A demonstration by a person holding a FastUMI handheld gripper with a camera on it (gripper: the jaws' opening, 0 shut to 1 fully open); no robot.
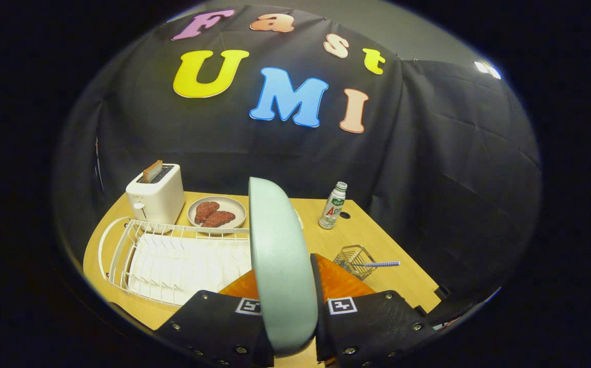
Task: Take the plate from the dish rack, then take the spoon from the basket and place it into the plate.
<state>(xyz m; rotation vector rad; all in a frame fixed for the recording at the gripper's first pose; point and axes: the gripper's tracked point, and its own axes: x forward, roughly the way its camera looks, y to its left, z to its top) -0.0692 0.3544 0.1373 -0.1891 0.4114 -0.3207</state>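
The hand-held gripper (289, 327) is clamped on the pale green plate (280, 260), which stands on edge between its fingers, lifted above the surface (377, 245). The white dish rack (173, 260) lies just left, the wire basket (354, 259) with the spoon (382, 264) right.

Black cloth wall (428, 168) behind a wooden table (403, 276)

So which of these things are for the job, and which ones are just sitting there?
For the job:
- plate, held edge-on between the tool's fingers
- dish rack, white wire, beside the tool
- basket, small and wire, just ahead of the tool
- spoon, resting in the basket

Just sitting there:
- toaster
- dish of meat
- bottle
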